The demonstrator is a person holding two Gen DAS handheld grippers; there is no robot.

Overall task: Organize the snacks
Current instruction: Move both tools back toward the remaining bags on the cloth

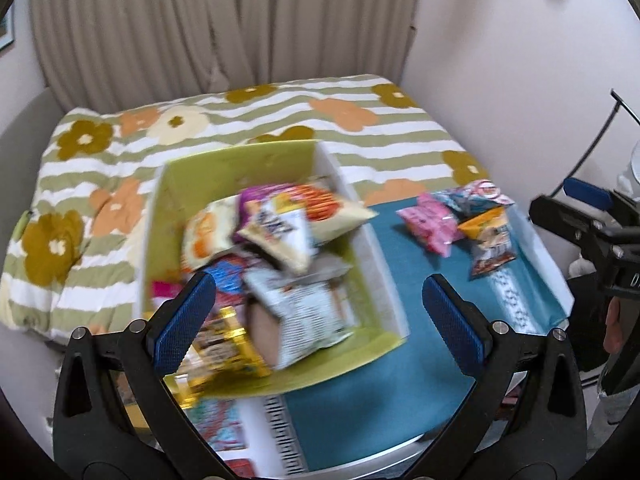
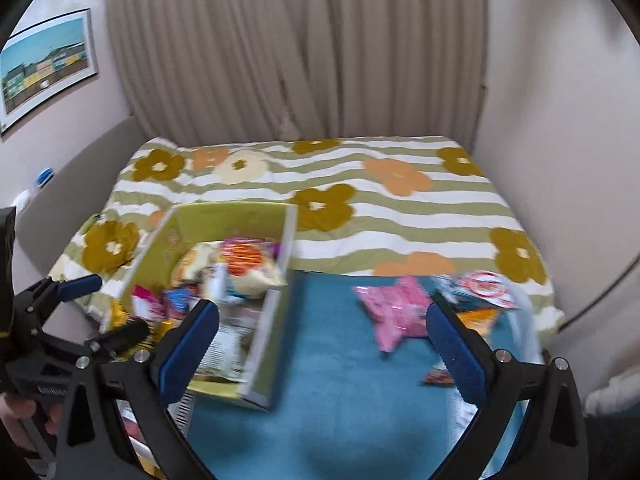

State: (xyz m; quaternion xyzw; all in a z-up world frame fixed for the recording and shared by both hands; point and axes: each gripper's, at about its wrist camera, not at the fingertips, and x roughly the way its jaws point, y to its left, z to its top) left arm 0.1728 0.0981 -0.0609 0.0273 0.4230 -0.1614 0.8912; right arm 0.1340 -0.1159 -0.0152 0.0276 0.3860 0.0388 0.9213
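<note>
On the blue cloth laid over the foot of a flower-patterned bedspread, a green box stands already heaped with snack packets, several riding above its rim. It sits at the cloth's left side, presumably so sorted items collect in one spot while the loose ones wait on the right. There a pink packet lies flat on the cloth, with an orange packet and a blue-and-red one just beside it, well apart from the box.

The left gripper hovers above the near end of the box with its jaws spread wide and nothing between them; a white-and-grey packet lies below in the box. The right gripper is likewise spread and empty, held over the bare cloth between the box and the pink packet. Its position suggests the loose pile is the next target. Both views are blurred, so packet labels cannot be read.

Judging by the few packets outside the box, the sorting looks well advanced. The overfull heap could spill if more is dropped on top.
</note>
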